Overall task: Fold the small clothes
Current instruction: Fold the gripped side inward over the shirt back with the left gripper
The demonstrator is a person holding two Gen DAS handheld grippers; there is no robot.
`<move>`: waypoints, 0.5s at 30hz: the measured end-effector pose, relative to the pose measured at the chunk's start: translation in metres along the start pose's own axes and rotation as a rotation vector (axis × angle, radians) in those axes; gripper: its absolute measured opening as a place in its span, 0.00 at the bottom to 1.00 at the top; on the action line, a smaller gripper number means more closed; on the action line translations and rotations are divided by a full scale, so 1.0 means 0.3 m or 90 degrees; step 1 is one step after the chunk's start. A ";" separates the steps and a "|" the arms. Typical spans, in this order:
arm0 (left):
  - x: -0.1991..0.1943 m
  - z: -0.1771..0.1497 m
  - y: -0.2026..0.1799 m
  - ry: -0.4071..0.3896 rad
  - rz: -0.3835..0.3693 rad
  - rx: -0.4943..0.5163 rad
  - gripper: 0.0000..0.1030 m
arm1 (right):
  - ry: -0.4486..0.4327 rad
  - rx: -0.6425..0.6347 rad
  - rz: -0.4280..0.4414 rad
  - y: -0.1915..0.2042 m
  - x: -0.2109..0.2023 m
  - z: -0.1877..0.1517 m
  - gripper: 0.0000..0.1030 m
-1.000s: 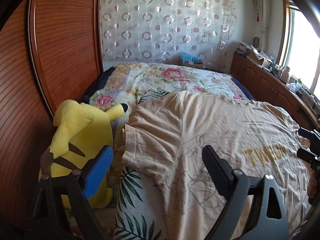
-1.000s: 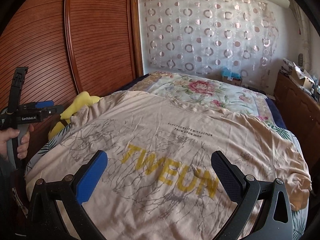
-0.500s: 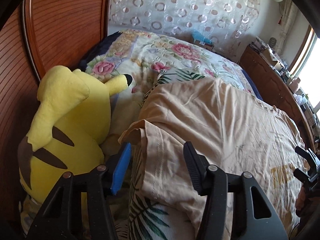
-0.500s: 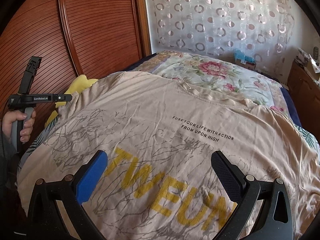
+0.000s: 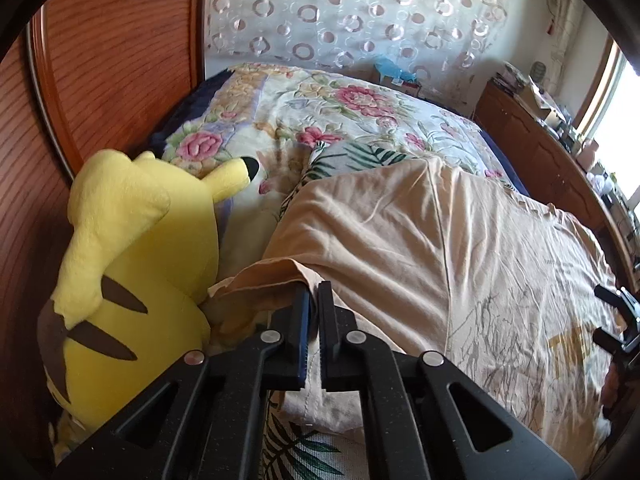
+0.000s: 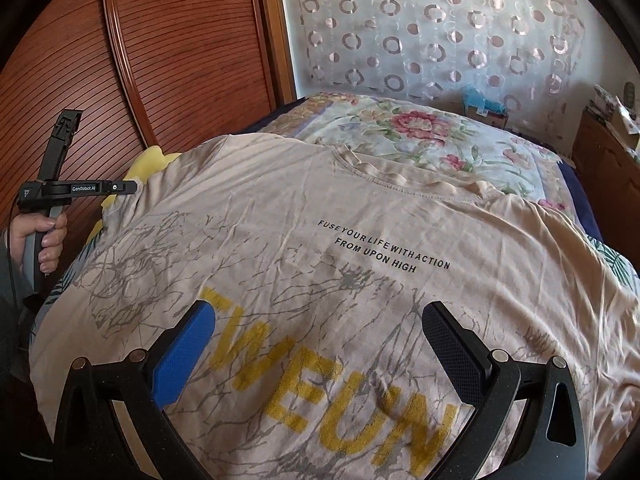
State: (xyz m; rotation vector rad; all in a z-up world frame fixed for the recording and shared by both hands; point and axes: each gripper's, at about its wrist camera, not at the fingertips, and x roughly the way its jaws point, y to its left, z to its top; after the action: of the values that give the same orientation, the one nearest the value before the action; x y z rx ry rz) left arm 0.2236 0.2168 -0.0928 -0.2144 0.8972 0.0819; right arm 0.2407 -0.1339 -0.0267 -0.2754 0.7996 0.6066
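Two hand-held grippers are over one beige T-shirt (image 6: 320,240), and only the left hand-held gripper (image 5: 313,292) has changed: a second ago its jaws stood wide above the sleeve, and they have just been closing, so now they are pinched together on the sleeve's hem (image 5: 280,270), the cloth caught between the pads. I take this as the first grip of a fold, the sleeve ready to be drawn in across the shirt's body. The right hand-held gripper (image 6: 316,330) hangs with its jaws wide above the yellow lettering (image 6: 320,392) on the chest, holding nothing.

The T-shirt lies spread, print up, on the bed (image 5: 360,112), its neckline (image 6: 400,178) toward the far end. Beyond the shirt the floral bedspread shows, and a leaf-print sheet (image 5: 360,156) peeks out from under the shirt's edges. Just beside the gripped sleeve sits a yellow plush toy (image 5: 132,264), against a wooden slatted door (image 6: 180,48). Behind the shirt's far end hangs a curtain with ring patterns (image 6: 440,32); past its other sleeve runs a wooden cabinet (image 5: 532,152) under a bright window.
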 end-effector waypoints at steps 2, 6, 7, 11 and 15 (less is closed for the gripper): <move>-0.031 0.010 -0.022 -0.020 0.006 0.018 0.04 | -0.004 0.002 -0.003 -0.004 0.001 -0.003 1.00; -0.109 0.046 -0.106 -0.059 -0.023 0.053 0.04 | -0.012 0.012 -0.010 -0.015 -0.007 -0.021 1.00; -0.127 0.056 -0.138 -0.067 -0.031 0.068 0.04 | -0.015 0.015 -0.012 -0.021 -0.013 -0.023 1.00; -0.181 0.077 -0.271 -0.085 -0.074 0.120 0.04 | -0.028 0.027 -0.024 -0.033 -0.046 -0.035 1.00; -0.211 0.040 -0.431 -0.071 -0.133 0.175 0.04 | -0.040 0.040 -0.037 -0.041 -0.084 -0.059 1.00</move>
State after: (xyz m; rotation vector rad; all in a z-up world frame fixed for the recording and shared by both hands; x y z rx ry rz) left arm 0.2140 0.0947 -0.0165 -0.0455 0.7614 -0.2209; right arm 0.2243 -0.1617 -0.0199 -0.2197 0.7469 0.5325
